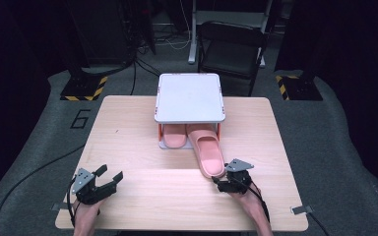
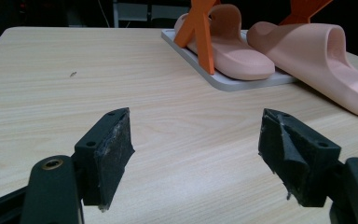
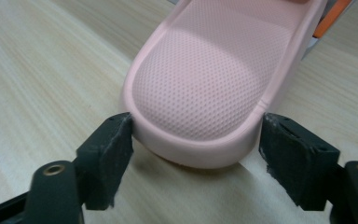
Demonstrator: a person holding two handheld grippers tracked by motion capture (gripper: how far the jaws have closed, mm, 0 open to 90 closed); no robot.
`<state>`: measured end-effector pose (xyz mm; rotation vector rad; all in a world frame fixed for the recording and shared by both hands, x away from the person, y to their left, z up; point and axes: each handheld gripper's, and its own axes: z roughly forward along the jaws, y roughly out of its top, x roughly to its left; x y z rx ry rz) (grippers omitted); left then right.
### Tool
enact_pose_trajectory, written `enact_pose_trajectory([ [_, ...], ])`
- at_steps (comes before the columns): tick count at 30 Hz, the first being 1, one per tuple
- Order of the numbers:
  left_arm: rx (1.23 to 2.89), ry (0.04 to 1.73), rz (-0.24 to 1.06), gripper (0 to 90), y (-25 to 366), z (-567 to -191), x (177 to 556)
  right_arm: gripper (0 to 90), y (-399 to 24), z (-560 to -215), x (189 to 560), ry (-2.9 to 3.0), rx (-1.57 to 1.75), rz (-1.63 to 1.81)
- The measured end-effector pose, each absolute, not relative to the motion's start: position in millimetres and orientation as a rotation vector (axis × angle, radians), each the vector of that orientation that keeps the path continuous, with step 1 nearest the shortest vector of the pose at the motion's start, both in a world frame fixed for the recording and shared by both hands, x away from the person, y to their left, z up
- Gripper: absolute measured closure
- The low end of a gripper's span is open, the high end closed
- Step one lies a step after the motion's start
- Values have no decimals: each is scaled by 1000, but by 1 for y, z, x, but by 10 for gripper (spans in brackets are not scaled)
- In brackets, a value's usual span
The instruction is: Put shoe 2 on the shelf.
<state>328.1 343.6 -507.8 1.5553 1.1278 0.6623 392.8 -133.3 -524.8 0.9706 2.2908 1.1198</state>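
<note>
My right gripper [image 3: 196, 126] gapes wide around the slipper's [image 3: 205, 79] heel near the tabletop's [image 1: 128, 128] front edge; my left gripper [image 2: 196, 135] is wide, empty.

The pale wood-grain counter [image 2: 51, 93] looks smooth and matt. The soft pink foam-like slipper [image 3: 205, 79] has a finely dimpled insole. The black rubbery fingers [image 3: 109, 154] look rough and worn.

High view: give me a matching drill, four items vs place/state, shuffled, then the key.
Items:
1. left slipper
2. right slipper
3. left gripper
4. right gripper

Places/states:
A. open, jaws either side of a slipper's heel
B. tucked on the rack's lower tray
C. open over bare table
D. sticking out of the rack onto the table

Pairs: 1-B, 2-D, 3-C, 4-A
</note>
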Motion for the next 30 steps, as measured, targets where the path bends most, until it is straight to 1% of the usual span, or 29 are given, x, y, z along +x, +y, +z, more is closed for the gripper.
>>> enact_pose_trajectory([
  [10, 1535, 1142, 660, 256, 347, -508, 328, 265, -117, -515, 412, 2212, 982, 1158],
  [14, 1538, 1154, 653, 256, 349, -509, 328, 274, -109, -512, 424, 2155, 1033, 1189],
  [20, 1527, 1164, 655, 256, 350, -510, 328, 260, -100, -514, 445, 2099, 1125, 1230],
  [22, 1530, 1161, 654, 256, 350, -510, 329, 277, -100, -513, 446, 2077, 1137, 1249],
  [26, 1529, 1163, 644, 256, 350, -510, 329, 355, -101, -513, 442, 2089, 1148, 1240],
  [30, 1531, 1161, 646, 256, 349, -509, 329, 380, -102, -513, 446, 2099, 1147, 1262],
])
